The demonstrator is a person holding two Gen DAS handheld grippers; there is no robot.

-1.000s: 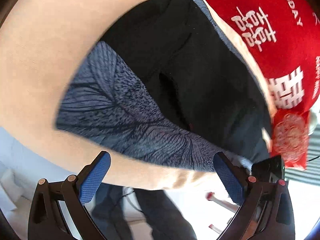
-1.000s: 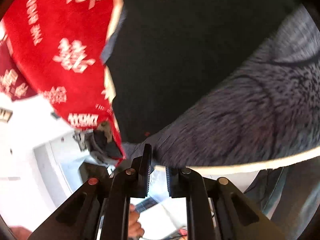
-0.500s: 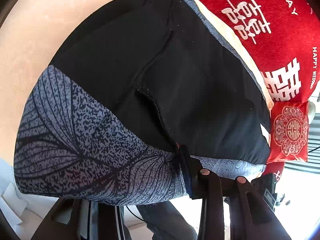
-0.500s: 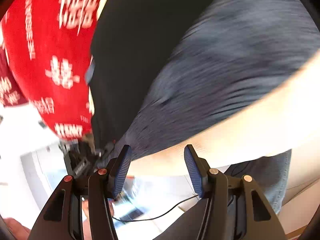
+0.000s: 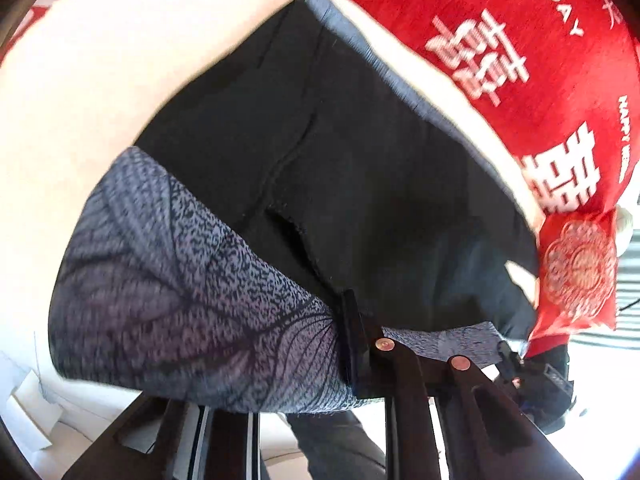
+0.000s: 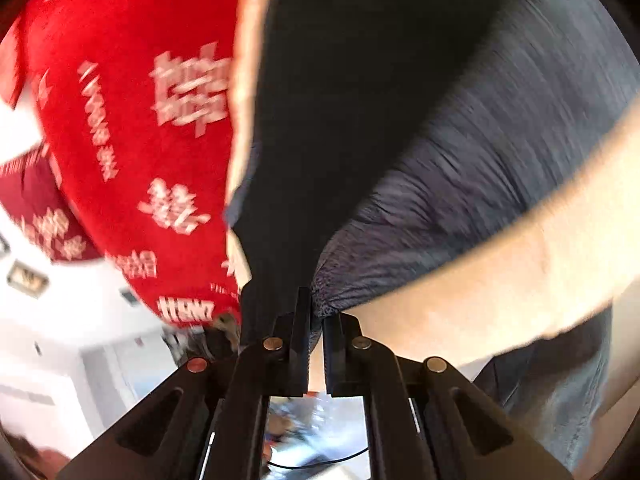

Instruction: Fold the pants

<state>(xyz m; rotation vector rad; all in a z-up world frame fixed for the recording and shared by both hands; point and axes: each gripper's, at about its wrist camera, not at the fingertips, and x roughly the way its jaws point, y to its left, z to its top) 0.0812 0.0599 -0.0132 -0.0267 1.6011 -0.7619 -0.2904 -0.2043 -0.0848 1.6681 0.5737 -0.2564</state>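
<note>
Now: right claw (image 6: 316, 344), open a moment before, pinched pants (image 5: 360, 184); left claw (image 5: 304, 360) stayed clamped on waistband; fold could begin.

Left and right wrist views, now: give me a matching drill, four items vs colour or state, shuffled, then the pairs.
Column 1:
1. pants
2. blanket
3. left gripper
4. bed surface

Column 2:
A. cream, plain, under the garment
B. shut on the patterned grey edge of the garment
C. black with grey leaf-patterned panels
D. red with white characters and lettering

Pairs: 1-C, 2-D, 3-B, 4-A

Extra check: the right gripper is also shut on the pants, pinching the cloth where black meets grey.
</note>
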